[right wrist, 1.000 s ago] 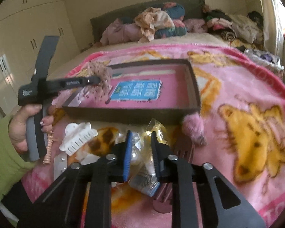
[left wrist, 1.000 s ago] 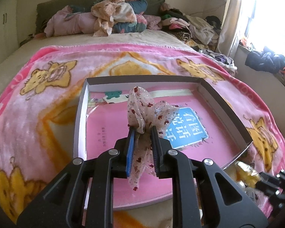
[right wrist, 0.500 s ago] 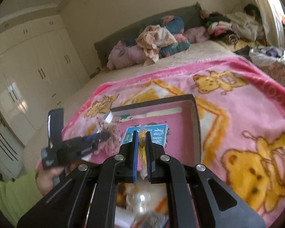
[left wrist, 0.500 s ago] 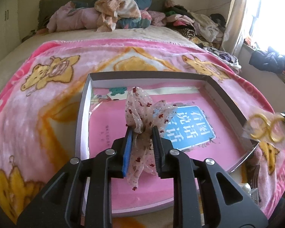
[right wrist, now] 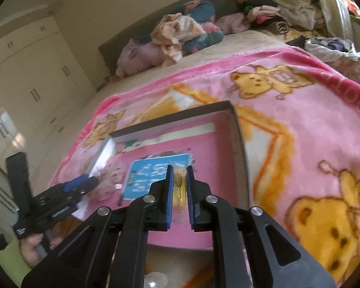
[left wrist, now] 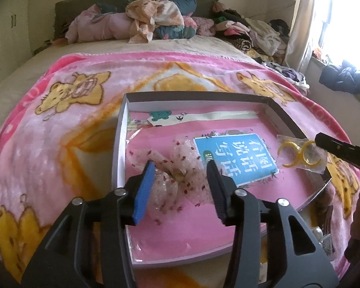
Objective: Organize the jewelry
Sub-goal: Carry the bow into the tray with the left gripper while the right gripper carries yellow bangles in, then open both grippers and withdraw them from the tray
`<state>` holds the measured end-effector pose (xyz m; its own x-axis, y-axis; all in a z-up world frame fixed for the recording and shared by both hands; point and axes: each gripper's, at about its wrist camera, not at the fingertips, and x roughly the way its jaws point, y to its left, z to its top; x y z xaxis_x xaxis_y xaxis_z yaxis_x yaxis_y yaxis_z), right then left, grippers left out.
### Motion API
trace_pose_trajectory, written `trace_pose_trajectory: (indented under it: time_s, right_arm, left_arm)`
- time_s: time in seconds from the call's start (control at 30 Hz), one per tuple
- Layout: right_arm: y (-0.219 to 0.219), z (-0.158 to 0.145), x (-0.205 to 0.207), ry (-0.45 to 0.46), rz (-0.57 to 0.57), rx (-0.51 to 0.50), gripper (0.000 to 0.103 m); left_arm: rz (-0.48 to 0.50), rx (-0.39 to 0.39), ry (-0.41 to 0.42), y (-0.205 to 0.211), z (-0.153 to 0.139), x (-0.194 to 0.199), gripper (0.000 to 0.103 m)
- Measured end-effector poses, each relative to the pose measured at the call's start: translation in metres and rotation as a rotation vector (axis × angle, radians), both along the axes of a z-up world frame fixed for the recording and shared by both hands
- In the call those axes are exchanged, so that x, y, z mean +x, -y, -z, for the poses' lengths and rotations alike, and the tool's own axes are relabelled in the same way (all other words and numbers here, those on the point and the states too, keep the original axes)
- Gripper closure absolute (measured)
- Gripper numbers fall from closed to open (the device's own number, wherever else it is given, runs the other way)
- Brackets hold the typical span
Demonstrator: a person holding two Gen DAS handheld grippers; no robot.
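Left wrist view: the left gripper [left wrist: 180, 172] is nearest, its jaws released and spread wide, nothing pinched between them.
Hair bow: the sheer bow with red dots [left wrist: 172, 177] lies on the pink floor of the box just beyond the spread jaws, near the left wall; whether a jaw touches it cannot be told.
Box: a shallow box [left wrist: 119, 144] with white inner walls sits on the blanket; a blue label [left wrist: 235, 158] with Chinese characters shows on its pink bottom.
Right gripper: seen from its own camera, the right gripper [right wrist: 180, 180] has its jaws clenched on a clear packet of yellow rings [right wrist: 179, 182].
Packet position: in the left wrist view the packet [left wrist: 300, 153] hangs over the box's right edge, held by the dark gripper tip.
Blanket: a pink blanket with yellow bears [left wrist: 60, 124] covers the bed.
Far end: a pile of clothes [left wrist: 151, 16] lies against the headboard.
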<state>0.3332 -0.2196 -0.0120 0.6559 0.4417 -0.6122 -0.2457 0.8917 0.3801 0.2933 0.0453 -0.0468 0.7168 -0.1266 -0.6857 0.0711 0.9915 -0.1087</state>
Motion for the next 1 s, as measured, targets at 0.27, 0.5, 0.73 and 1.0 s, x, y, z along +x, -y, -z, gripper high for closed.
trace_pose_trajectory:
  time_s: [0.27, 0.5, 0.73, 1.0]
  right_arm:
    - [0.003, 0.005, -0.007, 0.011, 0.037, -0.109, 0.086]
    - [0.005, -0.003, -0.029, 0.052, 0.044, -0.137, 0.07]
    - [0.006, -0.025, -0.062, 0.135, 0.049, -0.165, 0.052]
    - [0.009, -0.044, -0.103, 0.224, 0.049, -0.184, 0.033]
  left_arm:
    - [-0.013, -0.014, 0.022, -0.003, -0.008, -0.014, 0.051]
    - [-0.019, -0.025, 0.055, -0.004, -0.021, -0.032, 0.044]
    - [-0.019, -0.03, 0.089, -0.002, -0.032, -0.052, 0.036]
    - [-0.014, -0.052, 0.134, 0.001, -0.046, -0.079, 0.018]
